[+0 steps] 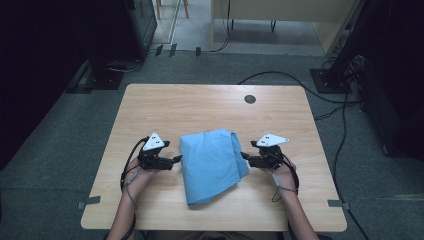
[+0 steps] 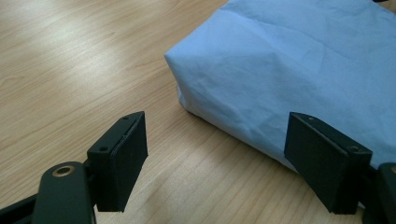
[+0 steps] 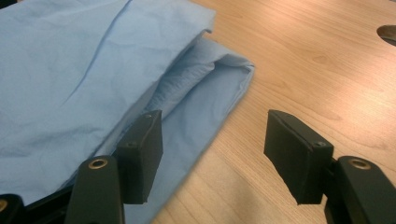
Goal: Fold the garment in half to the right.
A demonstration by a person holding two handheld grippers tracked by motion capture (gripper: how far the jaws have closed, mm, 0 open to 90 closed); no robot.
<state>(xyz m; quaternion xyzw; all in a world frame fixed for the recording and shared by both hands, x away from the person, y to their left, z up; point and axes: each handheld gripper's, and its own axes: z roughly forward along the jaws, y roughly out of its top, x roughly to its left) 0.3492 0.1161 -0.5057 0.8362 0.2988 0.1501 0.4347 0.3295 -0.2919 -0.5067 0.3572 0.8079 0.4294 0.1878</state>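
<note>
The folded blue cloth [image 1: 212, 164] lies mid-table, a bit toward your near edge, long axis running from the far edge toward you w/ a slight tilt; its near end tapers to a corner closer to the table's [image 1: 200, 105] front edge. On its right side the layers gape open, loose folds showing in the right gripper view [image 3: 205, 70]. Your left gripper [image 1: 176, 159] sits just beside the cloth's left edge, jaws wide, nothing between them; in the left gripper view the cloth's [image 2: 289, 65] corner lies ahead and to the right of the jaws. Your right gripper [image 1: 245, 156] is at the cloth's right edge, jaws apart approx. as wide, holding nothing, w/ one jaw over the lower layer. Both hands are about equally near; right looks closer to contact. Likely next: pinch an edge, so approach sideways, inward across the short axis.
</note>
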